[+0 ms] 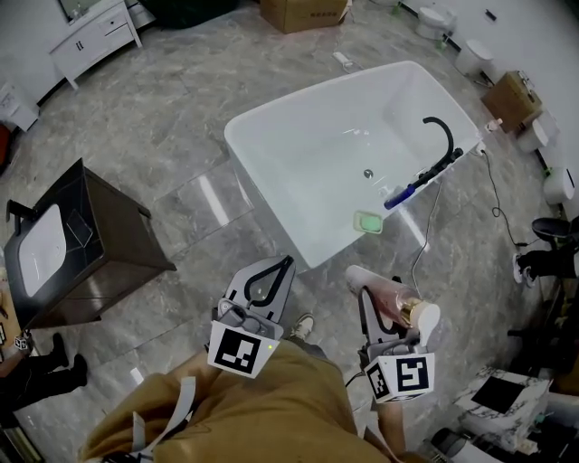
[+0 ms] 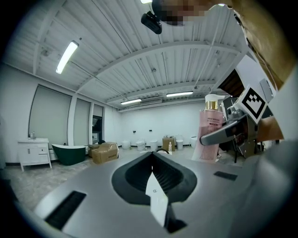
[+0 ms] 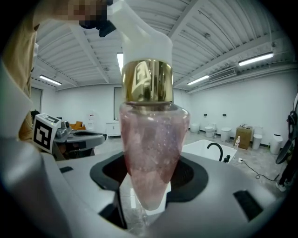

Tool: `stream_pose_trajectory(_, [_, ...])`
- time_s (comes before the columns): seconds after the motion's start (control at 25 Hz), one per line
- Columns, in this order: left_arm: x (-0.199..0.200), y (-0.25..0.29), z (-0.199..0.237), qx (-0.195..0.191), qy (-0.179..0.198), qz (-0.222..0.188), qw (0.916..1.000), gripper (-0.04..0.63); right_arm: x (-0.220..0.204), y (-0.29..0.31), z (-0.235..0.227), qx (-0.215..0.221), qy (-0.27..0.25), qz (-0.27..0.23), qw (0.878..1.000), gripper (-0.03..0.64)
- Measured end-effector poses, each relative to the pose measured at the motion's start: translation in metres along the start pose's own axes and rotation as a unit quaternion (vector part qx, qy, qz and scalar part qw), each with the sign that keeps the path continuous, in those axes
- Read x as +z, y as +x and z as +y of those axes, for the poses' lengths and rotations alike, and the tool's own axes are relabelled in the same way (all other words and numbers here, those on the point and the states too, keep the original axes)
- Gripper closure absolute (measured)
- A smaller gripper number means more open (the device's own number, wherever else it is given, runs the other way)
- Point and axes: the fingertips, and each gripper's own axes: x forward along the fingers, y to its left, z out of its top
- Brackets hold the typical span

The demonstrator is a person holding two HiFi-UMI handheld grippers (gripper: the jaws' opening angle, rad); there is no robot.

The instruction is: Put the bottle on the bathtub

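In the head view the white bathtub (image 1: pixel 271 136) stands ahead of me on the grey marble floor. A black faucet (image 1: pixel 441 145) rises from its right rim. My right gripper (image 1: pixel 369 294) is shut on a pink bottle (image 1: pixel 393 300) with a gold collar and a white pump, held short of the tub's near end. In the right gripper view the bottle (image 3: pixel 151 153) fills the middle, and the bathtub (image 3: pixel 205 149) shows behind it to the right. My left gripper (image 1: pixel 286 262) is beside it, shut with nothing in it. The left gripper view shows the bottle (image 2: pixel 210 132) at the right.
A green soap dish (image 1: pixel 368 222) and a blue item (image 1: pixel 398 194) sit on the tub's right rim. A dark vanity with a basin (image 1: pixel 81 244) stands to the left. A white cabinet (image 1: pixel 95 36) and cardboard boxes (image 1: pixel 303 14) are farther off. A cable (image 1: pixel 498 199) crosses the floor at right.
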Motion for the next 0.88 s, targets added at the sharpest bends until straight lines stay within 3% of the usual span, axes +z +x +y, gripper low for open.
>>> stream_pose_trajectory(0.56, [-0.058, 0.039, -0.005, 0.015, 0.034, 0.075, 0.9965, 0.588, -0.074, 0.062, -0.04, 0.011, -0.039, 0.035, 0.999, 0.371])
stream_pose_trajectory(0.88, [-0.106, 0.042, -0.005, 0.032, 0.016, 0.108, 0.9935, 0.588, -0.124, 0.096, -0.049, 0.018, -0.04, 0.049, 0.998, 0.371])
